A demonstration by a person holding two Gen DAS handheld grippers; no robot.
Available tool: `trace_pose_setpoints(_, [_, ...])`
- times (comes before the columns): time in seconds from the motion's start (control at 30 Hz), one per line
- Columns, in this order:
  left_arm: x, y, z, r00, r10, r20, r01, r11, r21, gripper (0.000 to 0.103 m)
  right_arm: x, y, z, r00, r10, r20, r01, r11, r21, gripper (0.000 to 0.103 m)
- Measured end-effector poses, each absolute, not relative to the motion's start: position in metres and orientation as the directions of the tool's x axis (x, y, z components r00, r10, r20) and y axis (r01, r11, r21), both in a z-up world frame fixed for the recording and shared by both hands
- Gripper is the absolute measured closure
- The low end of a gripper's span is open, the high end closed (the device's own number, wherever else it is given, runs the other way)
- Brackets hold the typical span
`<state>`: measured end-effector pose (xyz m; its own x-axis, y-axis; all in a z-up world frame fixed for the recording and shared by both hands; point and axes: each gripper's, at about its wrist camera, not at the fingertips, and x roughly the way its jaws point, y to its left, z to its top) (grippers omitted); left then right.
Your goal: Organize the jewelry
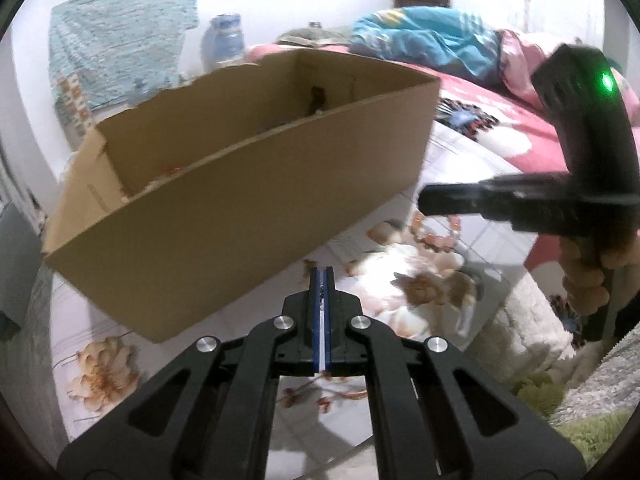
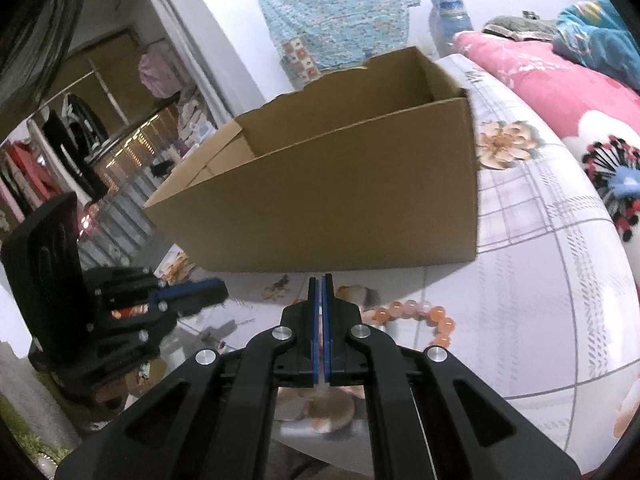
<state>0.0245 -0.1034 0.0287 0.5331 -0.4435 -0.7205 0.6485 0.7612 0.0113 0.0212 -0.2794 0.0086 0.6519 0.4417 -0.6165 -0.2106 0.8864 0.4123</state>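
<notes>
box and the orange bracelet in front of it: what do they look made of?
Box: cardboard, matte brown, with a torn, ragged top edge and folded flaps; probably corrugated.
Beaded bracelet: round, glossy, translucent orange-pink beads with some paler ones; could be stone, glass or plastic, the look leaves it open. It lies on the floral bedsheet, a printed woven fabric.

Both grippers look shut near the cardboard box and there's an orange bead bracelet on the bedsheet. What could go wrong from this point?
1. The left gripper is shut, with something thin and dark between its pads; what it is I cannot tell. It could slip out before reaching the cardboard box.
2. The bead bracelet lies just right of the shut right gripper, which may nudge it rather than grasp it.
3. The soft bedsheet could let the box tip.
</notes>
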Motion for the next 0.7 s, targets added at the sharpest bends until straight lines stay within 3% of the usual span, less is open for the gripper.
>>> trace_pose_setpoints(0.07, [0.027, -0.095, 0.03, 0.552, -0.431, -0.714, 0.626, 0.78, 0.014, 0.102, 0.024, -0.268, 0.009, 0.642, 0.44, -0.628, -0.235, 0.893, 0.384, 0.08])
trace_pose_setpoints(0.1, [0.029, -0.091, 0.03, 0.558, -0.427, -0.712, 0.618, 0.786, 0.012, 0.102, 0.026, -0.261, 0.009, 0.638, 0.439, -0.632, -0.25, 0.895, 0.369, 0.077])
trace_pose_setpoints(0.5, [0.042, -0.066, 0.018, 0.57, -0.411, -0.711, 0.566, 0.824, -0.022, 0.102, 0.047, -0.188, 0.0, 0.593, 0.4, -0.699, -0.409, 0.897, 0.166, 0.079])
trace_pose_setpoints(0.7, [0.046, -0.058, 0.014, 0.567, -0.417, -0.711, 0.555, 0.83, -0.044, 0.102, 0.052, -0.166, -0.007, 0.591, 0.339, -0.732, -0.453, 0.89, 0.046, 0.089])
